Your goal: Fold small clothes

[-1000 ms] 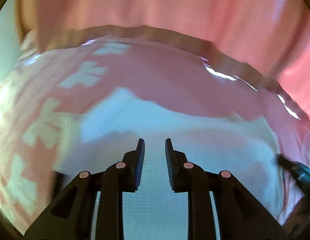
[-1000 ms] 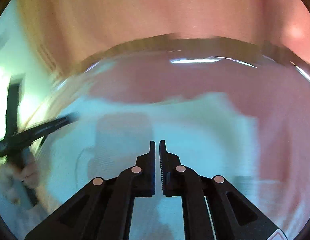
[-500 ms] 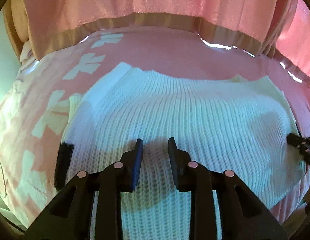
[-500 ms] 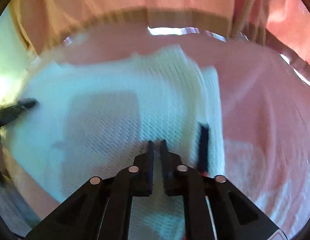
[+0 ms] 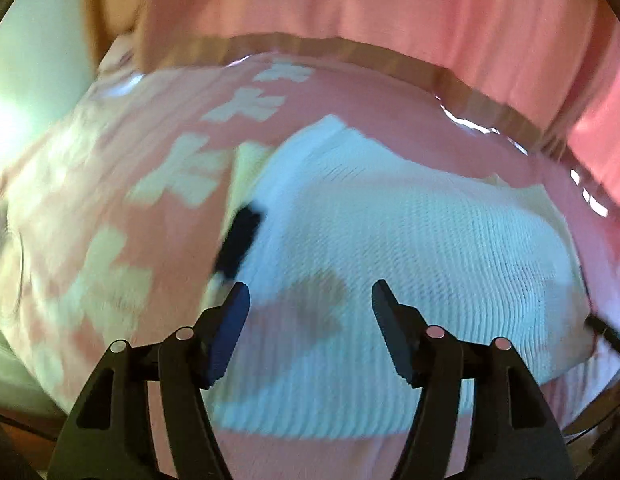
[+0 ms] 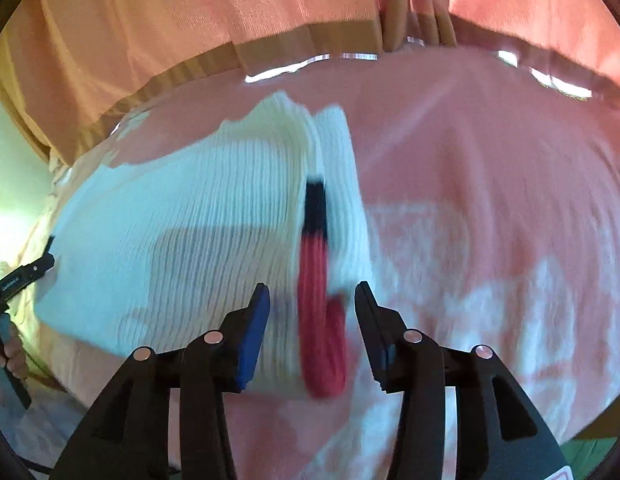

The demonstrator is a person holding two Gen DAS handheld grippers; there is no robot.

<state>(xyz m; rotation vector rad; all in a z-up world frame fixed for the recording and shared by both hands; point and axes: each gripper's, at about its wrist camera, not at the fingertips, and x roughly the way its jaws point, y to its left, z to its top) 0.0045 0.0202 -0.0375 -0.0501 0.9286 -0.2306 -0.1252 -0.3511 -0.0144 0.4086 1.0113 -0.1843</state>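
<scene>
White ribbed knitwear (image 5: 410,240) fills the middle of our left wrist view, folded into a rounded slab and lying on a pink bedspread (image 5: 158,184) printed with pale cross-like shapes. The knit runs in fine parallel ridges; a short black band (image 5: 240,240) sits along its left edge. Behind the bed hangs a pink curtain (image 5: 390,4) with a tan hem. Our left gripper (image 5: 310,304) points down at the knit's near part. Its jaws have just been opening and now stand well apart, above the fabric and pressing on nothing. At the far right edge we see the tip of the other tool (image 5: 606,334) beside the knit.

From the right wrist view, the same folded garment (image 6: 182,216) lies left of centre, its layered edge stacked in soft ridges. A black-and-red knitted strip (image 6: 316,280) runs along that edge, toward the camera. The bedspread (image 6: 490,160) stretches off to the right. Our right gripper (image 6: 310,312) hovers over the strip. Its jaws, just opened, straddle the strip without squeezing it. At the left edge a hand (image 6: 10,354) holds the left tool (image 6: 22,276), whose tip is close to the knit's far side.
</scene>
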